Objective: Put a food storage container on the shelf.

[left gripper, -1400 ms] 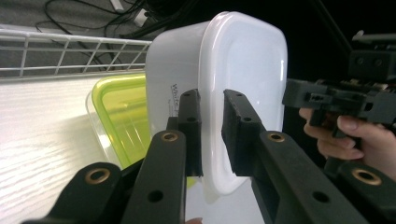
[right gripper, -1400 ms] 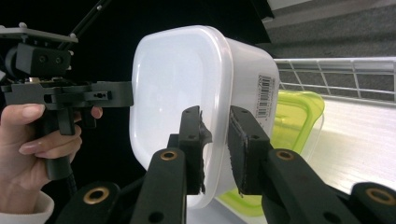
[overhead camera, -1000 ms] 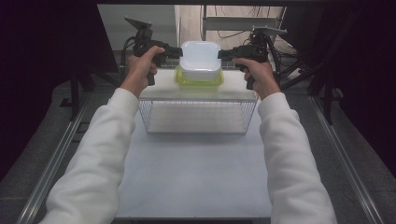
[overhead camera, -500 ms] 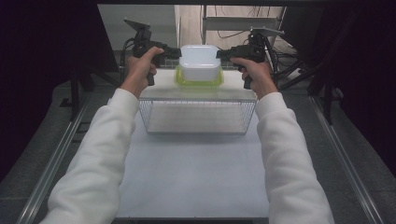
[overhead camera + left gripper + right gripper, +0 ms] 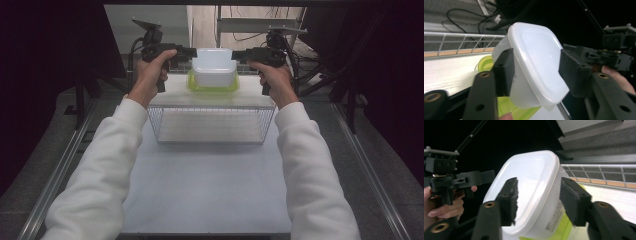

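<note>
The desk (image 5: 210, 185) is wide, flat and white, with lots of bare room at the near end. At its far end stands a wire rack (image 5: 212, 122) made of thin white bars, with a smooth flat top. On the back of that top sits a white plastic tub (image 5: 214, 67), turned upside down, on a soft green lid (image 5: 212, 86). The tub is smooth, boxy and has round corners. It sits close to the rack's back edge, with bare top on each side.

The left claw (image 5: 192, 52) comes at the tub from one side and the right claw (image 5: 239, 55) from the other. Both claws have just been opening. Their black pads stand apart now, with the tub's rim between them, and the pads look loose on it, not squeezing.
</note>
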Motion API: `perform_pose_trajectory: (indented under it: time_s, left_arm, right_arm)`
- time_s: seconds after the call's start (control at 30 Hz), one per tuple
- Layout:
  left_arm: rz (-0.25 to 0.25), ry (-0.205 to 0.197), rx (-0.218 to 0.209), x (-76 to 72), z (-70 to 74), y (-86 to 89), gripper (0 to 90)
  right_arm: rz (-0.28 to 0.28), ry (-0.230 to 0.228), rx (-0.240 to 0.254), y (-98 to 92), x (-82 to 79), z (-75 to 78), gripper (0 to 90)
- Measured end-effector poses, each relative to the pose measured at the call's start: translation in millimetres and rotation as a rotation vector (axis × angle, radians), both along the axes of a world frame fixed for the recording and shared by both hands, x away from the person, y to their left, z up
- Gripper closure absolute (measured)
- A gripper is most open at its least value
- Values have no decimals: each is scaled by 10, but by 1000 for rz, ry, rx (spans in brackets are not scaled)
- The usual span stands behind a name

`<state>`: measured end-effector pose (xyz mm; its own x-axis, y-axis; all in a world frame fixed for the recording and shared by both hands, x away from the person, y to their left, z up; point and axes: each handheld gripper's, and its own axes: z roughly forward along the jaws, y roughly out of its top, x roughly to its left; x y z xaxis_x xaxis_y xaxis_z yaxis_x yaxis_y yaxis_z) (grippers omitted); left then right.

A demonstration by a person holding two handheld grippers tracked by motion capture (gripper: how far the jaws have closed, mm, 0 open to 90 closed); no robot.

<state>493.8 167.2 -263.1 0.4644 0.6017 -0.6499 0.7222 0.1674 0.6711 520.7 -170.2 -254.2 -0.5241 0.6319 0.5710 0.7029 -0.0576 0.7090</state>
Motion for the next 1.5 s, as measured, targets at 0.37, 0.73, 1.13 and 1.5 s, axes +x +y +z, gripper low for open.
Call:
perform_pose_trajectory:
  time_s: [0.37, 0.73, 1.13, 1.5]
  left_arm:
    - [4, -104, 76, -479, 57, 133, 360]
    - [-29, -191, 189, -1174, -238, 290, 332]
    - [-9, -258, 294, -1882, -888, 305, 316]
    - [-74, -201, 357, -2175, -1511, 320, 280]
  right_arm:
    - [67, -135, -65, -183, -413, 107, 393]
    - [108, -211, -163, -370, -902, -76, 377]
    - [126, -322, -224, -667, -1660, -555, 325]
    - [124, -264, -325, -934, -2071, -1306, 312]
